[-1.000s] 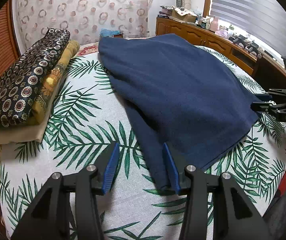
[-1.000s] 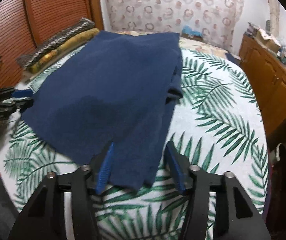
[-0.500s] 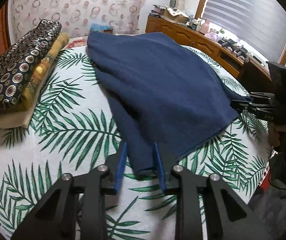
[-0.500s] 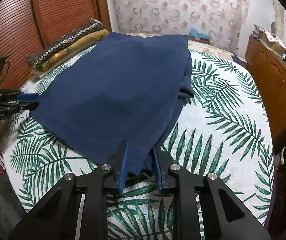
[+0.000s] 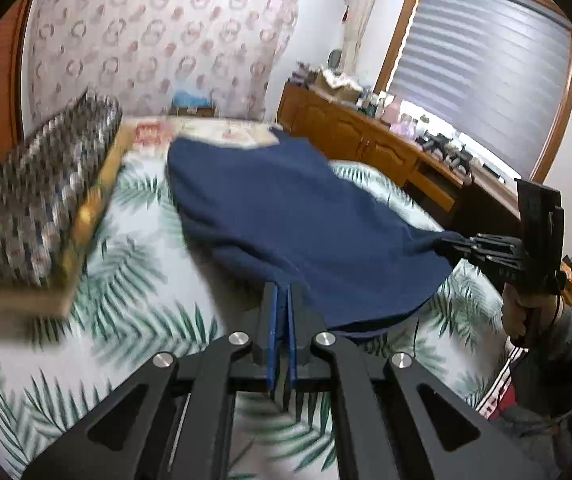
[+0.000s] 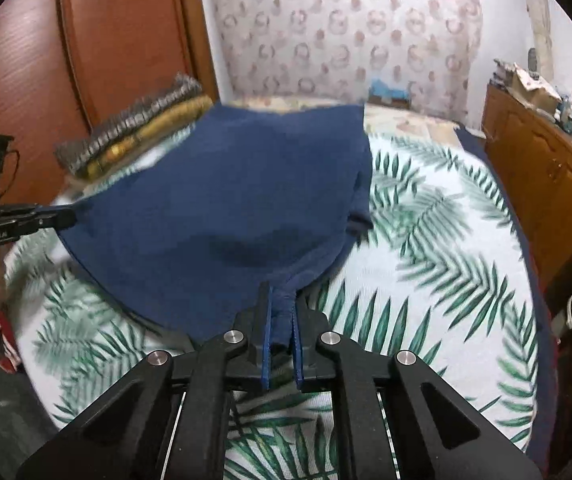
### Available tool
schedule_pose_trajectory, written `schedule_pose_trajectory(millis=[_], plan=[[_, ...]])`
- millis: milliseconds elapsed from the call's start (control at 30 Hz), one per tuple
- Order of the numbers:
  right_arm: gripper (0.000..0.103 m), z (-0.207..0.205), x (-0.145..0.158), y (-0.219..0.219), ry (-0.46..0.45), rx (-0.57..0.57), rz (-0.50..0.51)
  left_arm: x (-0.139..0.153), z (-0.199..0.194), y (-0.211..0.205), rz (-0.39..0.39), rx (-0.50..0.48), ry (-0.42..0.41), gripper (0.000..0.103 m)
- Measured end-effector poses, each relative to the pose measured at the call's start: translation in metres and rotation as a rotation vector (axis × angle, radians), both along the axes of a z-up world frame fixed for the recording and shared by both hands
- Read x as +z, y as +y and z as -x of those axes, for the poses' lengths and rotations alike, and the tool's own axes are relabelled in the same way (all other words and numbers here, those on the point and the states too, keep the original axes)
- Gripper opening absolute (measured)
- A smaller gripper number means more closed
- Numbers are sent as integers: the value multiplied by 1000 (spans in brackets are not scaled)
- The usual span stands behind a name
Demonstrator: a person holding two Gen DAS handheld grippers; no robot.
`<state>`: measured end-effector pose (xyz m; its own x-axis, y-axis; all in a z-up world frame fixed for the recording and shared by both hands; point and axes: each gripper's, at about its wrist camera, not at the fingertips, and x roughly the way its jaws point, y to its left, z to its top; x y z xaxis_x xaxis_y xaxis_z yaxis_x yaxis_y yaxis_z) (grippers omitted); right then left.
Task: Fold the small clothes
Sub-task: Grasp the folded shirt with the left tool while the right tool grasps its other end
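A dark blue garment [image 5: 305, 216] lies spread over the palm-leaf bedspread [image 5: 134, 320], its near edge lifted at both corners. My left gripper [image 5: 283, 286] is shut on the garment's near left corner, the blue pads pressed together on the cloth. In the right wrist view the same garment [image 6: 226, 200] runs into my right gripper [image 6: 282, 296], which is shut on a bunched corner of it. Each gripper shows in the other's view: the right gripper [image 5: 445, 244] at the right edge, the left gripper [image 6: 68, 216] at the left edge, both pinching cloth.
A stack of folded patterned cloths [image 5: 38, 200] sits on the bed's far left. A wooden dresser [image 5: 365, 148] with clutter runs along the right under the window. A reddish wardrobe door [image 6: 86, 40] stands behind the stack. A person's hand [image 5: 517, 312] holds the right gripper.
Both grippers went from open around the garment's near corners to shut on them. The left gripper has risen, lifting its corner off the bed; the right has barely moved.
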<state>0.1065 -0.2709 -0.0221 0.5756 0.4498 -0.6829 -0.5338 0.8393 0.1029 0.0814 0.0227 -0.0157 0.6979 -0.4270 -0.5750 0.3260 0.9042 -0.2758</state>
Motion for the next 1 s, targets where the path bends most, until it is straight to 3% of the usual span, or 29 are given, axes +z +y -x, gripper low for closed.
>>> schedule_pose_trajectory(millis=[300,533,767,1000], plan=[[5,-33,59,1,-97,-1,-71,51,-65,16,38,70,-108,1],[5,-102,88,13,-151,14,-66,53,-140,28,15,154,-114,1],[5,-185,79,30,-116,18,-65,35,-205,34,-21,217,-59,1],[5,-242,47,41,-45,-3,-51,11,-228,35,-49,233,-7,1]])
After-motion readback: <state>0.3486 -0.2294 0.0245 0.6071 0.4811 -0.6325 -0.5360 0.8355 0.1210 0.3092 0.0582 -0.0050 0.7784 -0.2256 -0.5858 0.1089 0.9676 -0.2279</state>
